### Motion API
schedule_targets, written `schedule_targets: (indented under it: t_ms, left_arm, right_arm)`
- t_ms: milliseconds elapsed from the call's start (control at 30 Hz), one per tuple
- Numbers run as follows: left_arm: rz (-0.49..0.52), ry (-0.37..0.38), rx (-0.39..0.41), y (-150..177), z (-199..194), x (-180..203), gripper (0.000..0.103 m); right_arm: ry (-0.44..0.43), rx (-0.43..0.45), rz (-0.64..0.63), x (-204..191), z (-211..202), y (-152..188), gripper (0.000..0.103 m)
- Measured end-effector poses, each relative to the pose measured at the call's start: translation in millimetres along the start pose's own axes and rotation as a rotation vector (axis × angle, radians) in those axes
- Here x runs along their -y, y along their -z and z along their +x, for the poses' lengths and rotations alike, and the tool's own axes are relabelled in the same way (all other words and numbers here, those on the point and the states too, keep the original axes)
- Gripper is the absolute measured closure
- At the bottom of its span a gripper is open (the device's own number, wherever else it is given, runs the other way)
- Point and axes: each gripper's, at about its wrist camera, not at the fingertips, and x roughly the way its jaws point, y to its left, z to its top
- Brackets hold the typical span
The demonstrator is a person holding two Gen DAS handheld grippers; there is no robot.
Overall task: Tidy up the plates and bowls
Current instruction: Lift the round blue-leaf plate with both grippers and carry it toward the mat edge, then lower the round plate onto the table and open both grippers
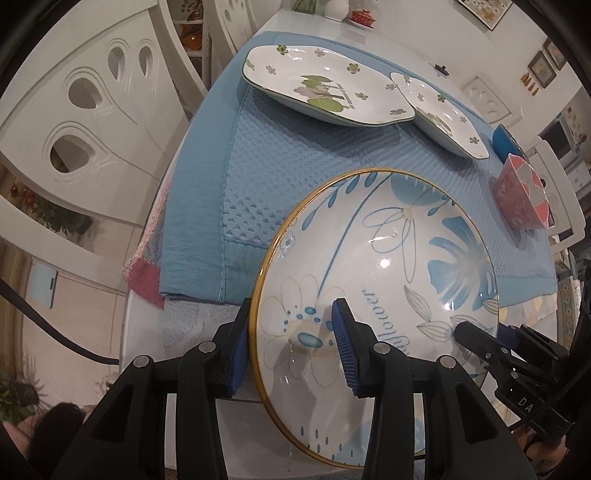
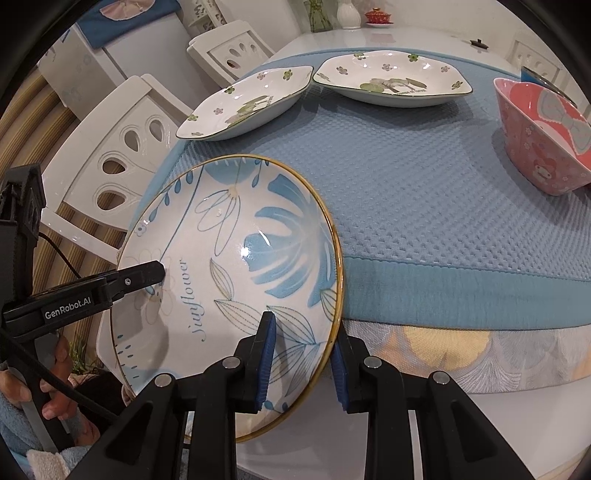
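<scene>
A round white plate with blue flowers, a gold rim and the word "Sunflower" hangs tilted over the near table edge. My left gripper straddles its left rim, one pad behind the rim and one on the inner face, shut on it as far as I can see. One of its fingers lies on the plate in the right wrist view. On the plate's right rim, my right gripper is shut. Two white square plates with green flowers lie side by side at the back of the blue mat.
A pink patterned bowl stands at the mat's right side, with a blue bowl behind it. White chairs stand along the table's left. A vase and a red lidded cup sit at the far end. A person's hand grips the left handle.
</scene>
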Motion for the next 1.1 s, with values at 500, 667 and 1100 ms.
schedule_targets:
  t_ms: [500,667,1100]
  left_arm:
    - [-0.02,-0.03,0.036,7,-18,-20,0.057]
    - [-0.015,-0.051,0.07,7,-29,-20,0.057]
    - [0.078,0.016,0.166,-28,-67,10,0.057]
  right_arm:
    - [0.057,0.001,-0.089,-23,3,4,0.032]
    - [0.064,0.047,-0.043,-11,-15,13,0.032]
    - [0.236,0.479,-0.02,45,-176,12,0.03]
